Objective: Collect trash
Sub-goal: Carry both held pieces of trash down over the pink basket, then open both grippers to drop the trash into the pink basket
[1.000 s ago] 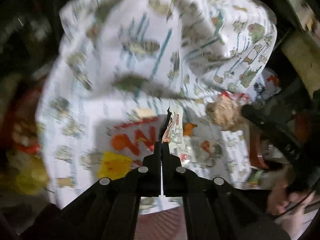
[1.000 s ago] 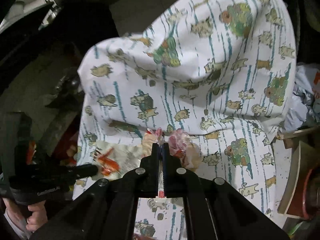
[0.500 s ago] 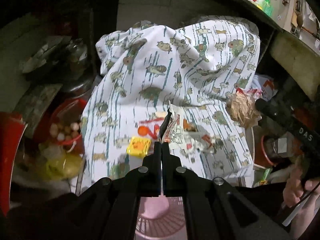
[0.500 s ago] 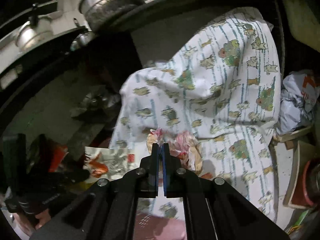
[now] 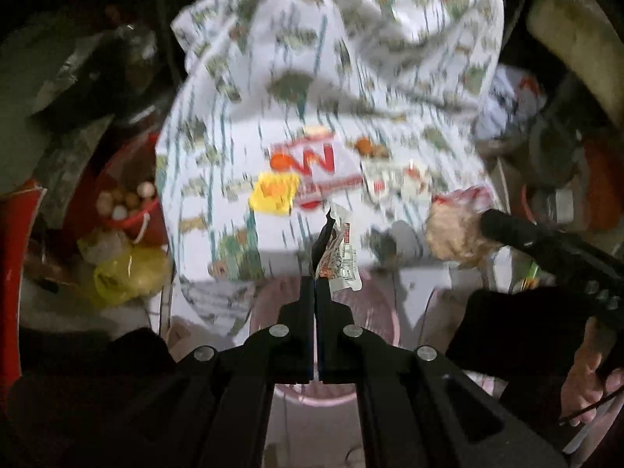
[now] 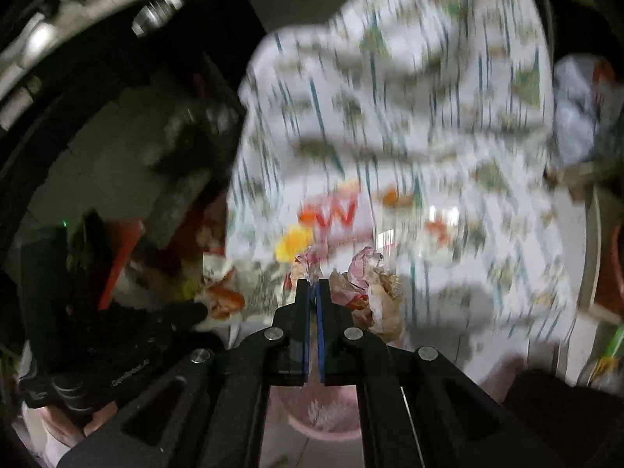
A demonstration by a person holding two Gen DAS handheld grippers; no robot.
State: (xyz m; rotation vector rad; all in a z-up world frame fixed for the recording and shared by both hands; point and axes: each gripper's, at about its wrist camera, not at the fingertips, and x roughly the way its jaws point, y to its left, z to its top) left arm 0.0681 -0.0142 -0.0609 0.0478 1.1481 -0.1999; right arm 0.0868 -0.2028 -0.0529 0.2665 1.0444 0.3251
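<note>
Item 1. My left gripper (image 5: 315,273): fingers pressed together on a flat printed wrapper (image 5: 340,249), pinched by its lower edge so most of the sheet stands free above the tips. Risk: the hold is on an edge only; a quick swing could let the foil slide out and flutter back onto the patterned cloth (image 5: 351,58).

Item 2. My right gripper (image 6: 313,282): fingers closed with only a sliver of gap, clamped on a corner of a crumpled pink-and-tan paper wad (image 6: 368,284). The bulk of the wad hangs to the right of the tips. Risk: I judge the corner could tear or the wad could unfold and drop short of the bin.

Item 3. Pink bin (image 5: 374,312): near side, below both grippers, partly hidden behind the fingers in both wrist views. Risk: I cannot tell whether either piece is over the opening yet; a release now could miss the rim and land on the floor.

Item 4. Trash left on the cloth: a red-and-white wrapper (image 5: 316,163), a yellow piece (image 5: 275,191) just left of it, a clear crinkled wrapper (image 5: 394,179) to the right. Both views are badly blurred, so positions are approximate.

Item 5. The two grippers sit close side by side, left of one another over the bin. Risk: the held pieces may snag together or the tools collide.

Item 6. Red bucket (image 5: 128,210), far left, holding round items; a dropped wrapper could drift into it.
</note>
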